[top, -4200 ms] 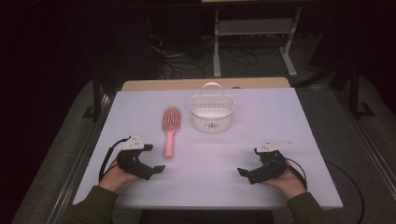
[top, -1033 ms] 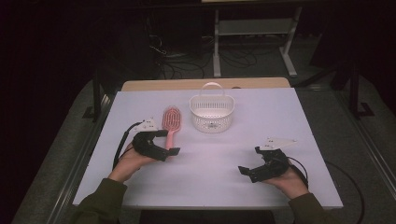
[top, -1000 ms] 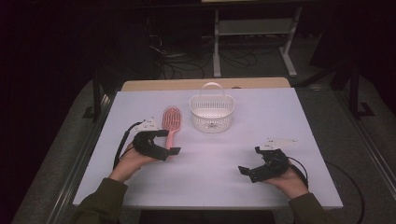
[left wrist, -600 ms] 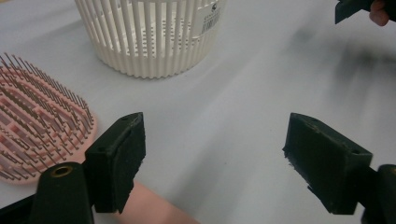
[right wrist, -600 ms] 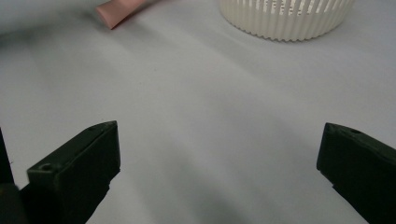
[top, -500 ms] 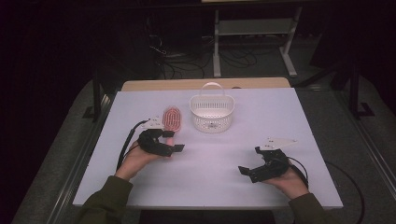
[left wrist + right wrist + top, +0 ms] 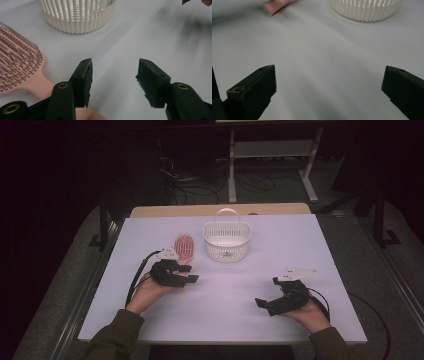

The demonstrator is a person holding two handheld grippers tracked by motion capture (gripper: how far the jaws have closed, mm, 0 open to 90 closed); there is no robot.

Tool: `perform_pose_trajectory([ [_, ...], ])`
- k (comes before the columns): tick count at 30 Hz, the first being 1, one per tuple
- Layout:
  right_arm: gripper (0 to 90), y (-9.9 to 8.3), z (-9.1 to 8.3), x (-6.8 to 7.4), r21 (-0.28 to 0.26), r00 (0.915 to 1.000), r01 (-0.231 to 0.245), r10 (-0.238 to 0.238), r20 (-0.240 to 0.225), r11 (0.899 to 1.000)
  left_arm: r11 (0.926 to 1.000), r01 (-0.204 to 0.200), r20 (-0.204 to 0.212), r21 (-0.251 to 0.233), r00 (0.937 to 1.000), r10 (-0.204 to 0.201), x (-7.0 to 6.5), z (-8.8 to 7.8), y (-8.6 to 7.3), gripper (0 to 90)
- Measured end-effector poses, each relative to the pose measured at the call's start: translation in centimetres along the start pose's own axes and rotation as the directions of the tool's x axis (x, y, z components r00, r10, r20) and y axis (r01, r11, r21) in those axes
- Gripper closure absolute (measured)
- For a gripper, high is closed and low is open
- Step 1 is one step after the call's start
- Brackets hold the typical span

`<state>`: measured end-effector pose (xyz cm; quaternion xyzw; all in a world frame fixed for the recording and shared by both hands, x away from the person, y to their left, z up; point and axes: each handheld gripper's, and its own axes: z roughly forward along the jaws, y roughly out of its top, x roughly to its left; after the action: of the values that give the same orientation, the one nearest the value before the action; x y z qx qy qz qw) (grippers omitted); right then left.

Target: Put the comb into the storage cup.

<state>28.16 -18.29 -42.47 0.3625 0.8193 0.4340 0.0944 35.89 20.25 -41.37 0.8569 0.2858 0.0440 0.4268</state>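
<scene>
While closing, left gripper (image 7: 186,273) jaws half-narrowed over pink hairbrush (image 7: 184,247) handle, nearer than before, right gripper (image 7: 267,298) jaws wide.

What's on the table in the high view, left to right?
left gripper → pink hairbrush → white basket → right gripper. The brush's handle runs under the left gripper, so those two overlap; the order goes by the brush's head.
</scene>
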Motion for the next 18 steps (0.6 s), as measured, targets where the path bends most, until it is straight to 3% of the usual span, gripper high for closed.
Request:
perform_pose_trajectory([
  [8, 0.0, 0.00, -0.01, 0.01, 0.000, 1.0000, 0.002, -0.002, -0.001, 1.000, 0.9994, 0.007, 0.000, 0.034, 1.0000, -0.007, -0.01, 0.40, -0.07, 63.8],
  [18, 0.0, -0.01, 0.01, 0.02, 0.003, 1.0000, 0.003, -0.003, -0.001, 1.000, 0.9969, -0.017, -0.028, 0.077, 0.9994, 0.020, -0.28, 0.91, -0.18, 87.5],
])
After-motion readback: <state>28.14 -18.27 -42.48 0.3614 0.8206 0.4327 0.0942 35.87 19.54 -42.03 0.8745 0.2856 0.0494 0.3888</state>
